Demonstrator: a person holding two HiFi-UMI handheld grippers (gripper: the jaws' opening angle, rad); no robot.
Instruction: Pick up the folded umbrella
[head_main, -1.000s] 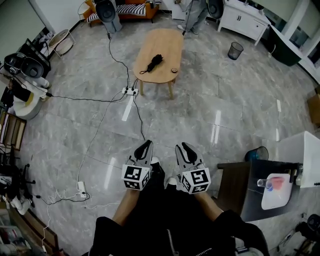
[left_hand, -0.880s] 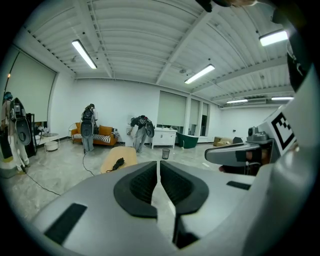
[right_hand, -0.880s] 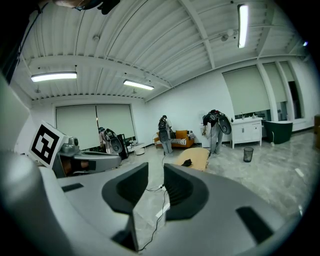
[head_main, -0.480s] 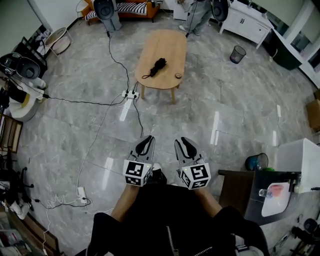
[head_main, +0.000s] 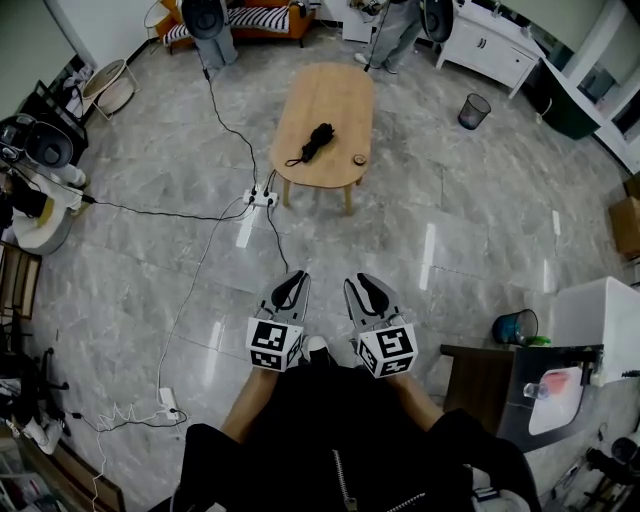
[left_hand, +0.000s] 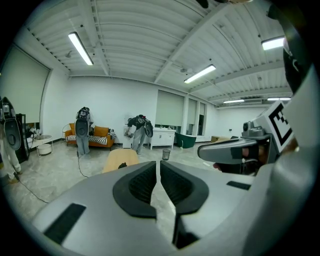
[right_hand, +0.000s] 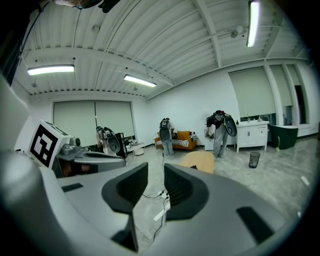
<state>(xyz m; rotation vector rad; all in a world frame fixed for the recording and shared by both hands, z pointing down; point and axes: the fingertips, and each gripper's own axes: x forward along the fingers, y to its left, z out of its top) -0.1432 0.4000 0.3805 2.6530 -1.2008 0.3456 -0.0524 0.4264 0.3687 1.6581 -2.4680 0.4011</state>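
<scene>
Well ahead of both grippers, the one folded umbrella (head_main: 318, 141) lies black on the oval wooden table (head_main: 340, 95), toward its near end; a single small round object (head_main: 359, 159) sits on the tabletop just to its right; nothing else is on the table. Between table and grippers lies grey marble floor (head_main: 400, 235), crossed by black cables (head_main: 280, 245) that meet at one white power strip (head_main: 262, 199) beside the table's near left leg. Two bins stand well apart: a dark wastebasket (head_main: 473, 111) right of the table, a blue bucket (head_main: 514, 327) nearer. The left gripper (head_main: 291, 285) has its jaws closed together on nothing; the right gripper (head_main: 362, 287) has just been opening, its jaws parted with nothing between them.
</scene>
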